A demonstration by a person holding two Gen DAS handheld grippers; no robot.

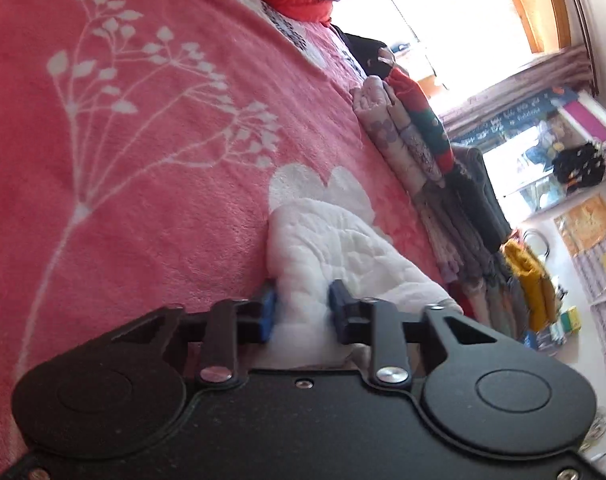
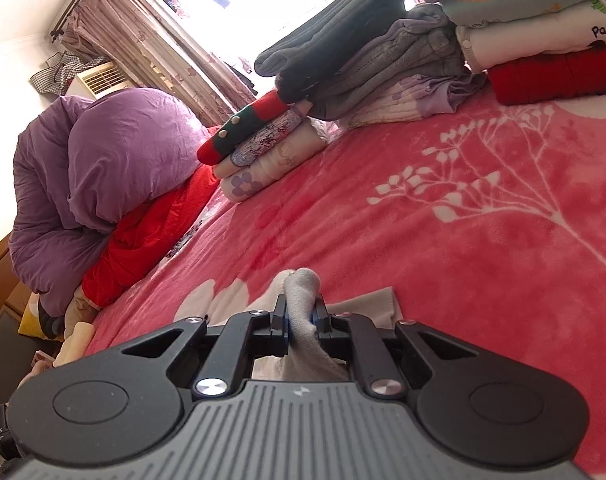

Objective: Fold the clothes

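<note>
Right claw point(image 2: 300, 320) clamped tight on a bunched grey-white fold of the garment point(image 2: 303, 344), low over the pink blanket point(image 2: 443, 264) on the bed. Left claw point(image 1: 301, 314) set around a thick quilted white wad of the same kind of cloth point(image 1: 331, 248), blue pads point(image 1: 267, 312) pressing in either side, so gripping too by the look of it. Best now: hold both grips level, draw the edge taut, lay it over square. Folded stacks point(image 2: 383, 64) along the far side, purple duvet point(image 2: 103, 168) and red bedding point(image 2: 143, 232) to the left, all well apart. Open blanket ahead, nothing blocking.
</note>
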